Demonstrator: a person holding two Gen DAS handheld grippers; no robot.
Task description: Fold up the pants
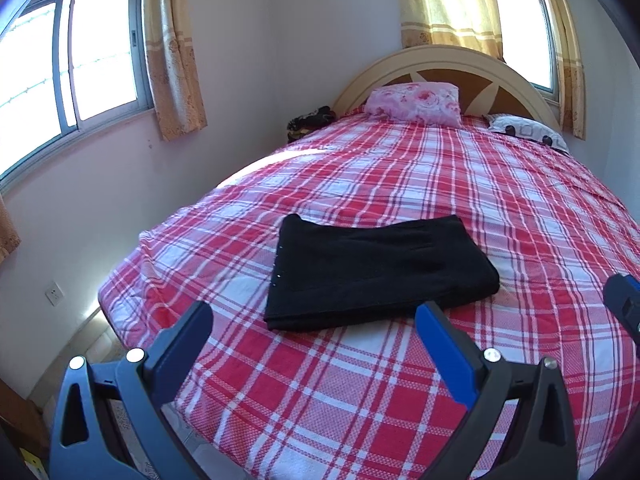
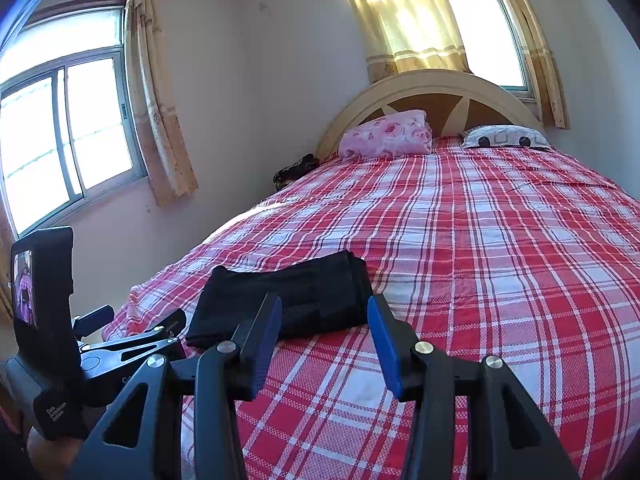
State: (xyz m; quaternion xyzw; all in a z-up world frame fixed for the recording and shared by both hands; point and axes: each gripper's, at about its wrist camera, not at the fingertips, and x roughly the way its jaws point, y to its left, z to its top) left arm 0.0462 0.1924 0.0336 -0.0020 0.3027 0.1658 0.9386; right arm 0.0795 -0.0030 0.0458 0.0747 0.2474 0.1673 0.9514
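Observation:
The black pants (image 1: 372, 268) lie folded into a flat rectangle on the red and white plaid bedspread (image 1: 460, 184), near the foot of the bed. They also show in the right wrist view (image 2: 292, 300). My left gripper (image 1: 316, 312) is open and empty, held above the bed just short of the pants' near edge. My right gripper (image 2: 324, 312) is open and empty, near the pants' right end. The left gripper's body and its camera screen show at the left of the right wrist view (image 2: 44, 320).
A pink floral pillow (image 1: 414, 102) and a white patterned pillow (image 1: 528, 130) lie against the curved headboard (image 1: 444, 60). Dark cloth (image 1: 308, 120) sits at the bed's far left corner. Windows with beige curtains (image 1: 172, 52) are on the left and back walls.

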